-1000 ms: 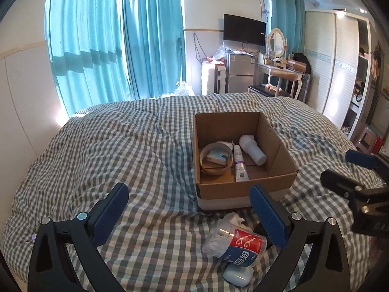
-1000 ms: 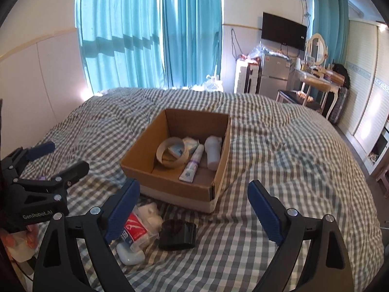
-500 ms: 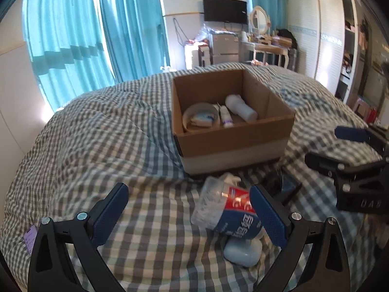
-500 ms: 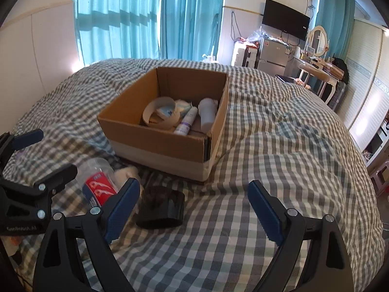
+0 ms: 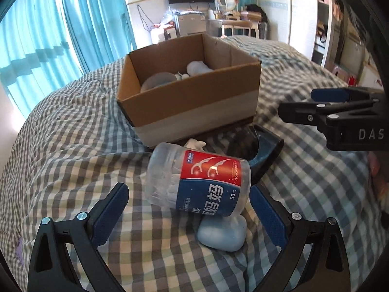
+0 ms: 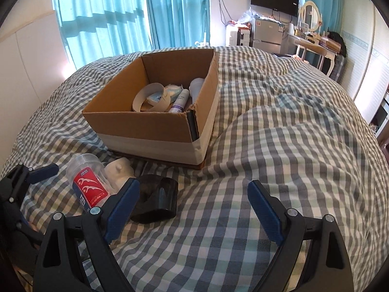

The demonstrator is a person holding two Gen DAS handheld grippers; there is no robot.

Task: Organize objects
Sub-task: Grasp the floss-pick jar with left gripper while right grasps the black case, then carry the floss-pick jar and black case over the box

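Note:
A clear floss-pick jar (image 5: 201, 182) with a red and blue label lies on its side on the checked bedspread, between the open fingers of my left gripper (image 5: 192, 209). It also shows in the right wrist view (image 6: 88, 185). Under it lies a pale blue soap-like lump (image 5: 222, 233). A black curved object (image 5: 257, 150) lies just beyond; in the right wrist view (image 6: 158, 202) it sits by my left fingertip. My right gripper (image 6: 194, 206) is open and empty over the bedspread. The cardboard box (image 6: 155, 124) holds a tape ring, a tube and a white bottle.
A cream lump (image 6: 120, 171) lies between the jar and the box. My right gripper shows at the right of the left wrist view (image 5: 328, 112). Curtains, a fridge, a dresser and a wardrobe stand beyond the bed.
Both grippers have come down and forward toward the items in front of the box. The jar now lies between my left gripper's fingers. The objects have not moved.

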